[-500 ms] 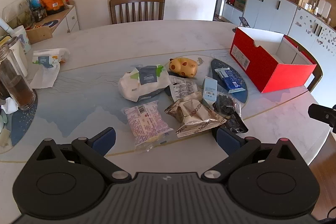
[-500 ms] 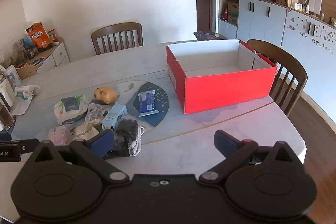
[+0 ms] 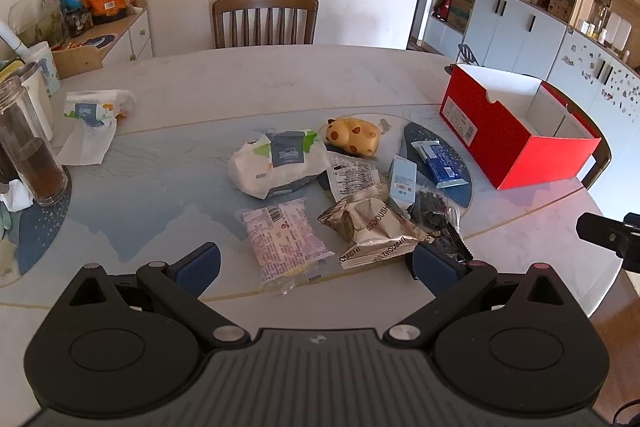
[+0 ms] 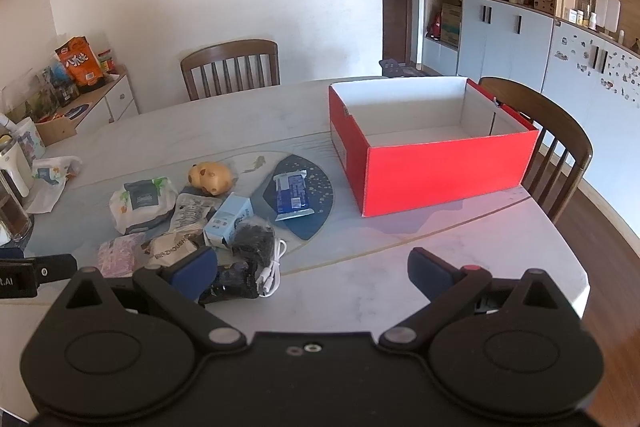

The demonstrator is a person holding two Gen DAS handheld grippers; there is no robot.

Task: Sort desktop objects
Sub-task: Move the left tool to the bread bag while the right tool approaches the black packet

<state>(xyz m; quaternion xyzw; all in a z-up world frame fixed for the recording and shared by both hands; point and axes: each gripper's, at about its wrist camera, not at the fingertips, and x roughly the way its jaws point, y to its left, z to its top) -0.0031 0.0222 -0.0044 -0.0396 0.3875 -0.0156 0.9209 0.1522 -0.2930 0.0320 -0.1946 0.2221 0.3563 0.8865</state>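
Note:
Several packets lie in a heap mid-table: a pink snack packet [image 3: 284, 243], a gold wrapper [image 3: 376, 227], a white pack with a grey label [image 3: 280, 163], a yellow spotted toy [image 3: 352, 137], a light blue box [image 3: 402, 181], a blue bar [image 3: 436, 163] and a black pouch [image 4: 250, 247] with a white cable [image 4: 274, 269]. An open red box [image 4: 444, 167] stands empty to the right. My left gripper [image 3: 316, 265] hovers open just short of the pink packet. Open too, my right gripper [image 4: 312, 273] hangs over bare table in front of the red box, holding nothing.
A glass jar [image 3: 30, 155] and white cups stand at the table's left edge beside a crumpled tissue pack [image 3: 94, 111]. Wooden chairs [image 3: 264, 19] [image 4: 560, 143] sit behind the table and behind the red box. A side cabinet [image 3: 120, 35] holds an orange bag.
Both views have shifted only slightly; the left gripper has drawn back a little from the heap. Nothing on the table has moved and both grippers stay open.

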